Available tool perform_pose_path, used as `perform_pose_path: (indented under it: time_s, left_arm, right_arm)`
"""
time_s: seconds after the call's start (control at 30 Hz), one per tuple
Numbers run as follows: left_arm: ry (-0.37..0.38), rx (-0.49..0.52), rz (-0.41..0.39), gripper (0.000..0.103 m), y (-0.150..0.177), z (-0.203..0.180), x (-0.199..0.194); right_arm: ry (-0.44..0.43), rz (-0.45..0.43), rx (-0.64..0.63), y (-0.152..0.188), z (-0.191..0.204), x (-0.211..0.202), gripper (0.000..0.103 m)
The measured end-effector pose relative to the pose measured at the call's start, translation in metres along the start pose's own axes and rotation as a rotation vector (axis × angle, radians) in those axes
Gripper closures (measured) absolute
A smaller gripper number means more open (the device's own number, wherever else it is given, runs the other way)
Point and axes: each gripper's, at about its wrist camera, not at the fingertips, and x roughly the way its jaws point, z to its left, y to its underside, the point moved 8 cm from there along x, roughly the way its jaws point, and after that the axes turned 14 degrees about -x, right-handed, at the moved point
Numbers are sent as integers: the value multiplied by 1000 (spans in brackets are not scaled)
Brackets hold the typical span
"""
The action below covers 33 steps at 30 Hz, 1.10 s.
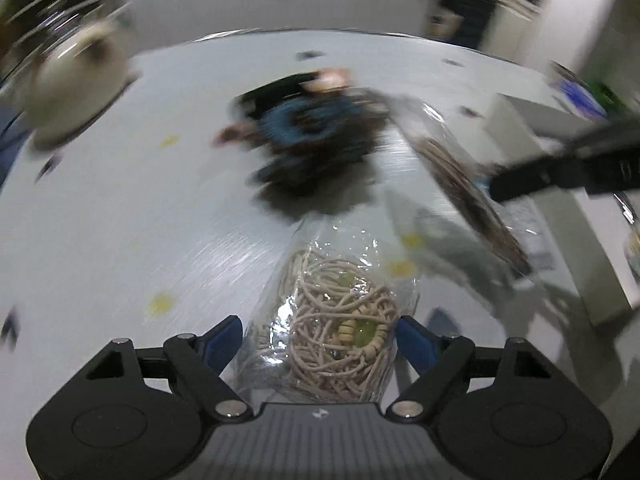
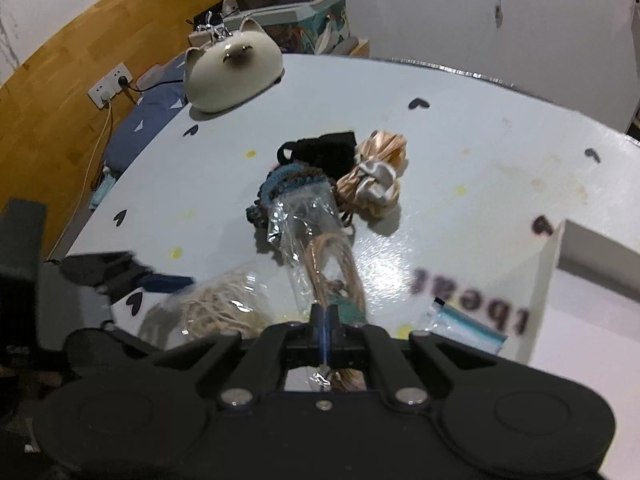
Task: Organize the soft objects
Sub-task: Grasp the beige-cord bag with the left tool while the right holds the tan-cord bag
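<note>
the right tool (image 2: 323, 320) is pinched fully together on a clear plastic bag (image 2: 308, 224) that holds brown hair ties; the bag sticks out ahead of the blue fingertips, over the table (image 2: 480, 152). the left tool (image 1: 320, 336) stands wide apart, its two blue fingers (image 1: 224, 340) on either side of a second clear bag (image 1: 332, 320) stuffed with beige cords and a few pale green beads, which lies on the table; whether the pads touch it cannot be told.

past the bags sits a heap of scrunchies (image 2: 320, 176): one black, one blue-and-brown knit, one peach satin and one silver-grey satin can be counted, all touching in a loose pile near the middle of the table. the left view shows the same pile only as a blur.

a white box (image 2: 560, 280) stands at the right; its side carries dark letters seen upside down and blurred, not readable. just beside it lies one small bag with a blue strip (image 2: 468, 320). one cream cat-shaped figure (image 2: 232, 72) sits at the far left edge. the table top bears small black hearts and yellow dots.
</note>
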Motion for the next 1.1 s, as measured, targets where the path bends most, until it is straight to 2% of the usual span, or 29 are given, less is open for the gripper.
perform_pose_path:
  time_s: [0.07, 0.13, 0.2, 0.23, 0.27, 0.3, 0.37, 0.47, 0.6, 0.73, 0.83, 0.9, 0.97, 1.1]
  left_arm:
    - [-50, -106, 2, 19, 5, 15, -7]
    - [-70, -189, -1, 18, 12, 27, -14]
    - [-57, -237, -2, 17, 19, 34, -20]
    - [-42, -249, 0, 16, 22, 36, -22]
    - [-25, -257, 3, 16, 24, 36, -24]
    - [-10, -260, 11, 16, 27, 35, -25]
    - [24, -251, 37, 15, 31, 33, -23]
    - [83, -240, 76, 13, 35, 24, -23]
    - [33, -212, 50, 10, 30, 19, -20]
    - [-45, -169, 30, 10, 23, 13, -15]
    - [-60, -145, 30, 9, 21, 4, -10]
    - [-77, -140, 28, 9, 21, 0, -7]
    - [-99, -134, 27, 9, 22, -2, -4]
    - [-123, -151, 46, 14, 25, 2, 4]
  right_arm:
    - [-14, 12, 17, 1, 3, 8, 102]
    - [-69, 5, 34, 1, 9, 14, 101]
    - [-118, -8, 56, 1, 14, 16, 88]
    - [-127, -12, 50, 0, 17, 16, 72]
    - [-123, -21, 31, -1, 18, 15, 62]
    - [-114, -29, 9, -2, 18, 14, 60]
    - [-95, -31, -28, -3, 16, 15, 49]
    - [-65, -2, -37, 2, 6, 22, 39]
    - [-41, 31, -21, 10, 1, 33, 27]
    - [-15, 50, -32, 14, 9, 43, 26]
    - [11, 49, -47, 14, 15, 48, 26]
    - [44, 50, -49, 14, 16, 50, 30]
    - [75, 59, -57, 15, 16, 52, 40]
    - [71, 49, -50, 17, 16, 51, 47]
